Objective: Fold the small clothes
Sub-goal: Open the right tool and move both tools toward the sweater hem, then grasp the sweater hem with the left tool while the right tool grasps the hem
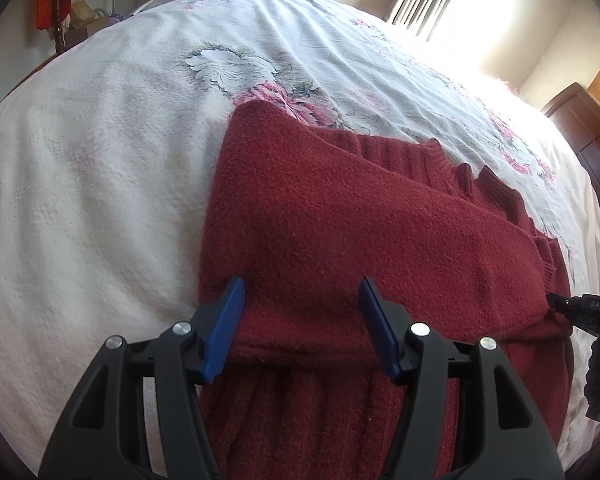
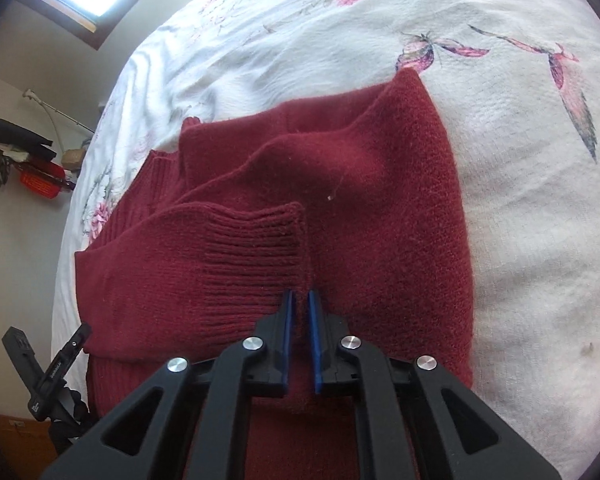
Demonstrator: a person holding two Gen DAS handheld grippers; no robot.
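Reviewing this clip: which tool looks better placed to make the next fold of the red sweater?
Probably the right tool: its jaws are nearly shut, seemingly pinching the red sweater beside the ribbed cuff. The left tool is wide open over the near folded edge, gripping nothing.

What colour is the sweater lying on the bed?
Dark red sweater, a plain knit with ribbed cuffs; clearest in the right wrist view.

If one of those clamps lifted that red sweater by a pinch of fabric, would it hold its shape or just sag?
The dark red knit sweater would probably sag: it already lies in soft, rounded folds on the floral bedspread. The fuzzy knit should grip rather than slip in the right gripper, whose pads pinch it by the ribbed cuff. Several thick layers suggest some weight.
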